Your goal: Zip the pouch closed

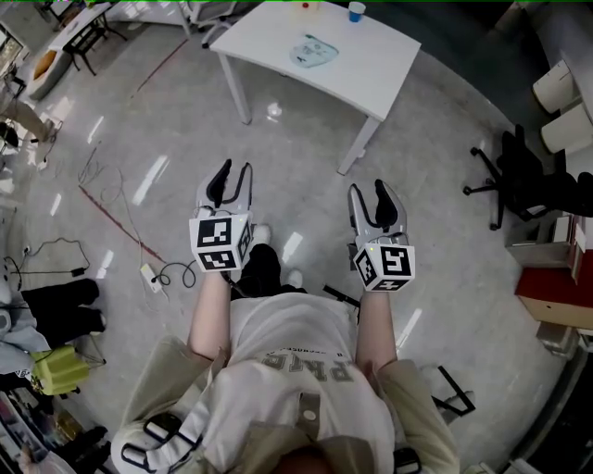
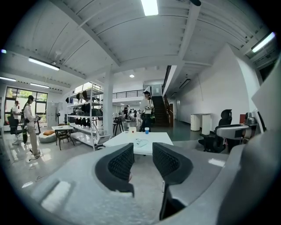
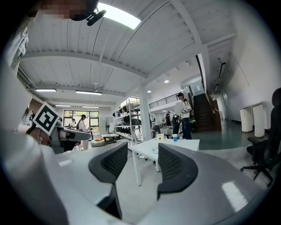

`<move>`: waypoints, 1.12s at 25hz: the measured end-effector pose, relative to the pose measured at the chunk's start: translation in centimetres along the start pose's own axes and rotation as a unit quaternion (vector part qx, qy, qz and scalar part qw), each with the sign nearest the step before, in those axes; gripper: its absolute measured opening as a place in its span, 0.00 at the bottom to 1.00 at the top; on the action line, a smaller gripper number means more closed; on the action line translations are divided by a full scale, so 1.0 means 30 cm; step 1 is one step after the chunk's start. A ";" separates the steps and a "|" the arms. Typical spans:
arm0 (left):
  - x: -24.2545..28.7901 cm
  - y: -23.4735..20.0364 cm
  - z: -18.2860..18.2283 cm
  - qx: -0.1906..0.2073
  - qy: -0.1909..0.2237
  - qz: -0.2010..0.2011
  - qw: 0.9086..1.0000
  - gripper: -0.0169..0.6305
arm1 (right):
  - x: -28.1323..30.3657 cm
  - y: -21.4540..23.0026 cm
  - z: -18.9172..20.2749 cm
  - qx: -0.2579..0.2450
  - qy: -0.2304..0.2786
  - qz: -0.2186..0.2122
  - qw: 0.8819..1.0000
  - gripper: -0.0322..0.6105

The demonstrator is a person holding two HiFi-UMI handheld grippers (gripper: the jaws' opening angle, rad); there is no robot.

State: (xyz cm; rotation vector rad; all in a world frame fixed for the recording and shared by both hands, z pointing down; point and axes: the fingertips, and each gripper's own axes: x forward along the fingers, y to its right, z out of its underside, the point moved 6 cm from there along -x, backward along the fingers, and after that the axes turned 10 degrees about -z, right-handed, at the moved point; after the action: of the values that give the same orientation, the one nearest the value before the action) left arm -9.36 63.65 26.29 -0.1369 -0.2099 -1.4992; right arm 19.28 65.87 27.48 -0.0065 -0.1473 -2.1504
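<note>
A pale, light-blue pouch [image 1: 313,52] lies flat on the white table [image 1: 380,69] ahead of me, far beyond both grippers. Seen small in the left gripper view, the pouch [image 2: 140,142] rests on the table top [image 2: 160,139] between the jaws' line of sight. My left gripper [image 1: 233,178] is held out in the air, open and empty; the left gripper view shows a clear gap at my left gripper [image 2: 142,161]. My right gripper [image 1: 369,194] is open and empty too, and its own view shows my right gripper [image 3: 142,163] aimed towards the table [image 3: 184,144].
A blue cup [image 1: 357,11] and a small pale object stand at the table's far edge. A black office chair [image 1: 519,180] is at the right, cables and a power strip [image 1: 153,274] lie on the floor at the left. A person [image 2: 147,110] stands behind the table.
</note>
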 end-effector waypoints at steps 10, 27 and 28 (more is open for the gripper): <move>0.046 0.002 0.002 0.013 -0.012 0.004 1.000 0.25 | -0.003 0.043 0.033 0.018 -0.006 0.018 1.000 0.35; 0.377 -0.111 0.027 0.006 -0.044 0.018 0.999 0.25 | 0.269 0.171 0.049 0.022 -0.027 0.039 0.999 0.35; 0.410 -0.116 0.022 0.005 -0.046 0.021 0.999 0.25 | 0.301 0.185 0.043 0.022 -0.027 0.040 0.999 0.35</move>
State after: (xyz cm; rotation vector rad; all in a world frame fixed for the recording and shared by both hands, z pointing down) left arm -12.13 51.58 29.54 -0.2008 -0.2870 -1.4512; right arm 18.86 55.48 29.88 -0.0436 -0.2222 -2.0675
